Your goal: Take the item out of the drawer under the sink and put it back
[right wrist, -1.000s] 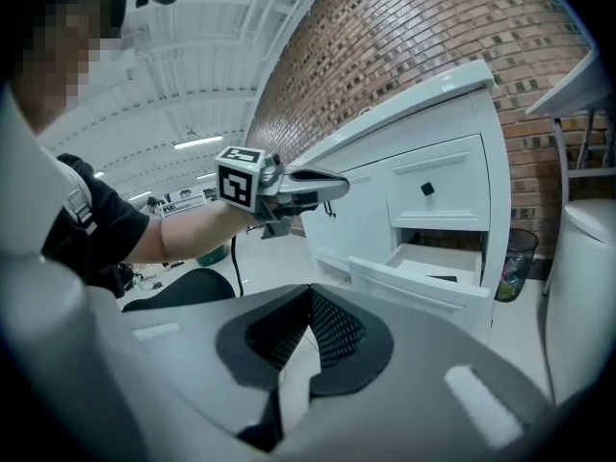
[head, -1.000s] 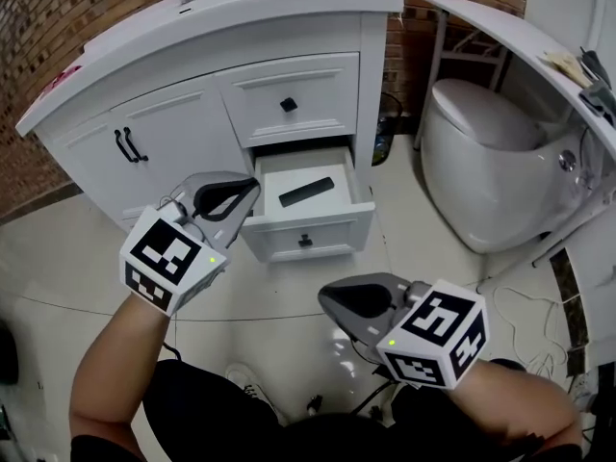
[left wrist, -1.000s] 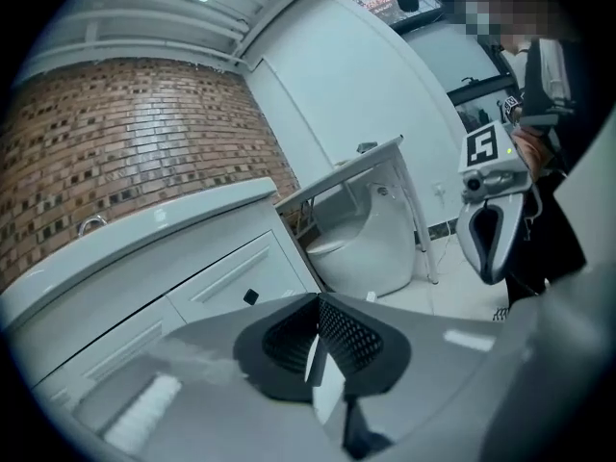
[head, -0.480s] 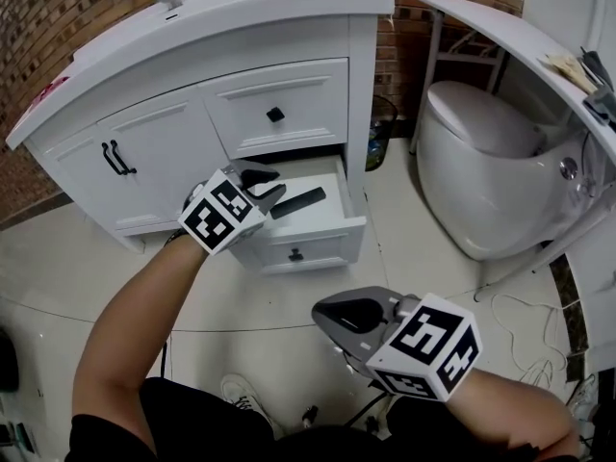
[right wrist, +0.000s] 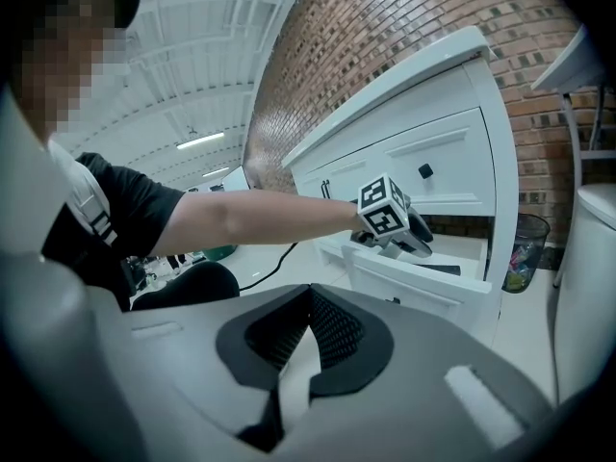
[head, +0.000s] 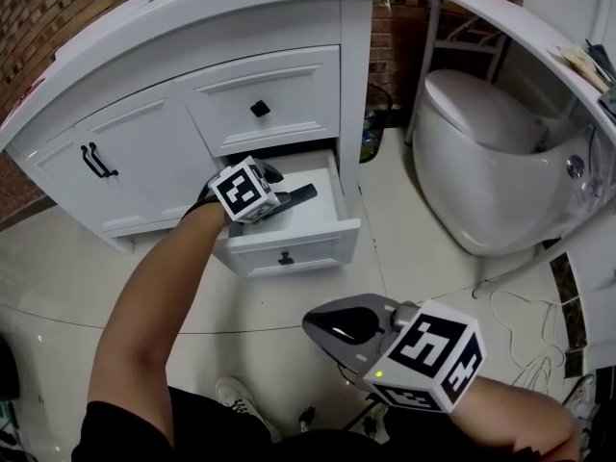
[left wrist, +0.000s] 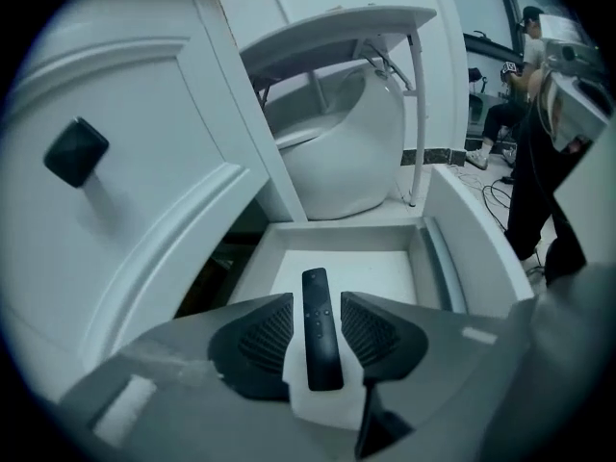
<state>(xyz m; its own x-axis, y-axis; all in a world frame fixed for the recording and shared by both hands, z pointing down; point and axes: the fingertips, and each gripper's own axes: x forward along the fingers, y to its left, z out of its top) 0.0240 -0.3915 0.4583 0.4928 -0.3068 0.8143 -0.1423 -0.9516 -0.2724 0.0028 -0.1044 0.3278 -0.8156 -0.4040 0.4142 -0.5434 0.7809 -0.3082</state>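
Observation:
A black remote (left wrist: 320, 330) lies flat on the floor of the open lower drawer (head: 289, 248) of the white sink cabinet. My left gripper (left wrist: 316, 301) reaches into the drawer with its jaws opening. The remote sits between the two pads, and neither pad presses on it. In the head view the left gripper (head: 274, 195) hovers over the remote (head: 300, 194) inside the drawer. My right gripper (head: 313, 321) hangs low over the floor in front of the cabinet, shut and holding nothing. The right gripper view shows its jaws (right wrist: 310, 295) closed together, with the left gripper (right wrist: 421, 242) at the drawer beyond.
Above the open drawer is a closed drawer with a black knob (head: 260, 109). Cabinet doors with black handles (head: 91, 160) stand to the left. A white toilet (head: 481, 162) stands to the right, a small bin (head: 371, 142) is beside the cabinet, and cables (head: 510, 306) trail on the floor.
My left gripper has moved forward from in front of the drawer into it, over the remote, and its jaws have parted. The right gripper has barely shifted.

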